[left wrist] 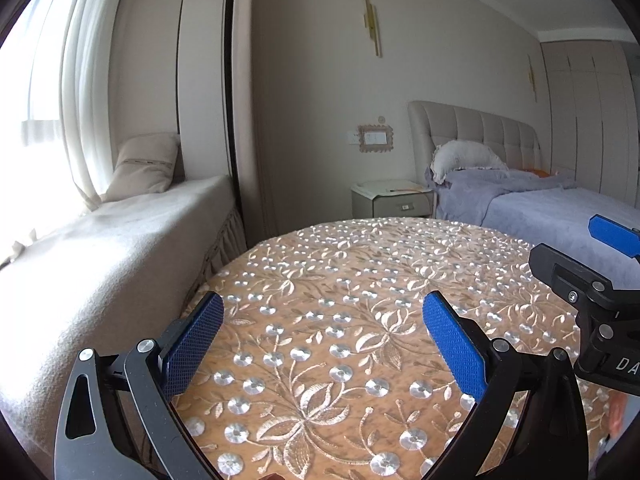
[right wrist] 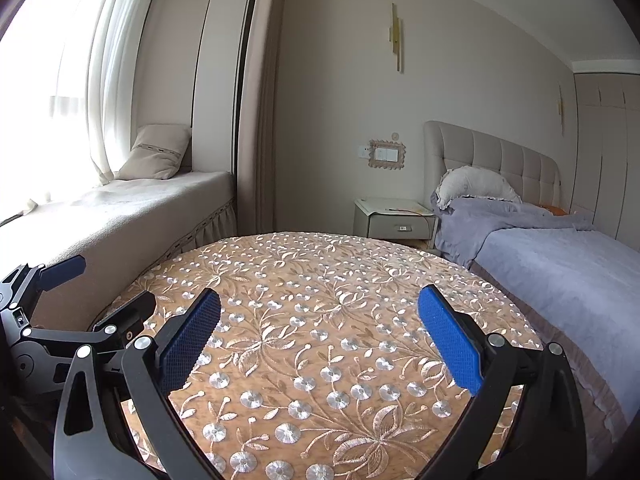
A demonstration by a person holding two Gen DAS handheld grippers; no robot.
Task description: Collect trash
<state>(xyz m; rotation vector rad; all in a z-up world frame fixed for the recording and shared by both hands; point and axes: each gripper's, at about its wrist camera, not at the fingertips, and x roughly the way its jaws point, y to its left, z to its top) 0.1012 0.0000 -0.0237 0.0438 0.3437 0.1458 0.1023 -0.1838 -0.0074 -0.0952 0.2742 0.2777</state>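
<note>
Two hand-held grippers hover side by side over a round surface draped in an orange cloth embroidered with pale flowers and silver discs. The left gripper and the right gripper each hold their jaws wide, blue pads well apart, nothing between them. No trash is visible on the cloth in either wrist view; a small orange smear at the near right edge of the left view is too blurred to identify. Beyond the surface, a bedside cabinet stands against the far wall, beside a bed with lavender covers at right. A cushioned window seat runs along the left.
</note>
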